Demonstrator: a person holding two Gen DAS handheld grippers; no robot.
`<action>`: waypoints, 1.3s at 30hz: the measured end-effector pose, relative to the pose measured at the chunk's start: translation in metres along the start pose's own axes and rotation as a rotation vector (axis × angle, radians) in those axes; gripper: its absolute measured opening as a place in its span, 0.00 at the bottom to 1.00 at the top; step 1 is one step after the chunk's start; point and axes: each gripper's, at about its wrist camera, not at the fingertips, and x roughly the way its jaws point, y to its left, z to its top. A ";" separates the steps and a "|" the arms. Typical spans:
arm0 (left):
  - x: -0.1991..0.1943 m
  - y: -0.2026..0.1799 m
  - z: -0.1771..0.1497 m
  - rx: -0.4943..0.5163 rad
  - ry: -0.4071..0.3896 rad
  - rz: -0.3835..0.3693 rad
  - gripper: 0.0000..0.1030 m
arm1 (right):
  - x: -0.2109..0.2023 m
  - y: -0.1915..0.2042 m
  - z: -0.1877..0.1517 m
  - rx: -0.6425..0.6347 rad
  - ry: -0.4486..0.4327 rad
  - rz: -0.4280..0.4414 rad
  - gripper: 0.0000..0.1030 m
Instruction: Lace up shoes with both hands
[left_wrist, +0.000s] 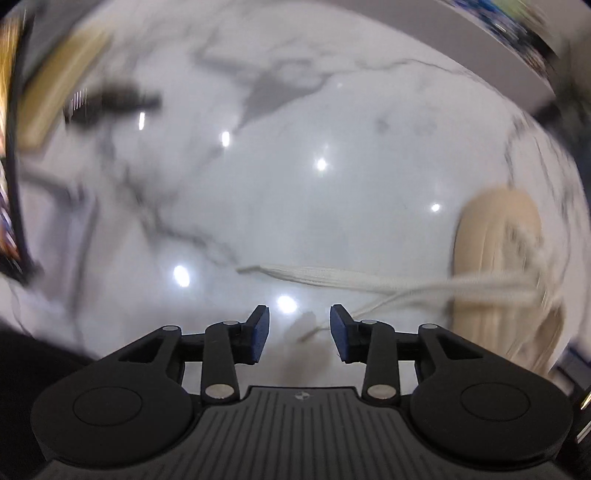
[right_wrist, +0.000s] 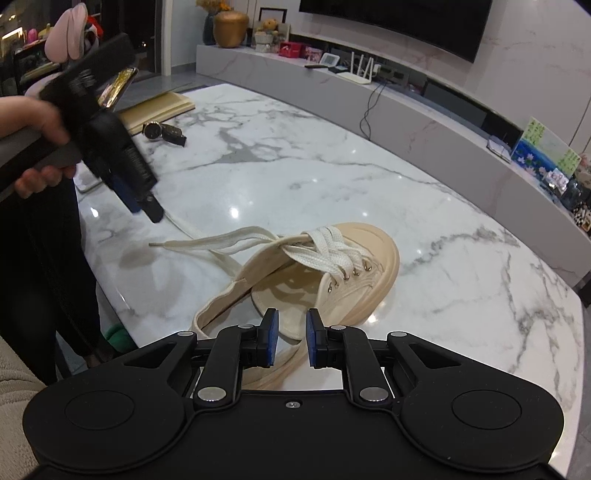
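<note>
A cream canvas shoe (right_wrist: 354, 273) lies on the white marble table (right_wrist: 295, 177), toe pointing away, its white laces (right_wrist: 325, 251) crossed through metal eyelets. Two loose lace ends (right_wrist: 207, 243) trail left over the marble. My right gripper (right_wrist: 291, 338) hovers open just above the shoe's heel opening, nothing between its pads. My left gripper (right_wrist: 147, 206), held by a hand (right_wrist: 33, 125), points down close to a lace end. In the blurred left wrist view the left gripper (left_wrist: 299, 332) is open above the lace ends (left_wrist: 332, 278), with the shoe (left_wrist: 506, 280) at the right.
A wristwatch (right_wrist: 162, 131) and an open book (right_wrist: 159, 107) lie at the table's far left. A person in dark clothing (right_wrist: 40, 266) stands at the left edge. A low cabinet (right_wrist: 406, 107) with ornaments runs behind the table. Bare marble spreads right of the shoe.
</note>
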 end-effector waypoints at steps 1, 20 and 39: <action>0.002 0.002 0.003 -0.033 0.009 0.000 0.34 | 0.000 -0.001 0.000 0.003 -0.003 0.000 0.13; 0.035 0.009 0.049 -0.270 0.086 0.051 0.08 | -0.002 -0.013 0.000 0.015 -0.042 -0.009 0.17; -0.034 -0.090 0.032 0.537 -0.276 -0.058 0.03 | 0.000 -0.018 0.001 0.042 -0.022 0.005 0.17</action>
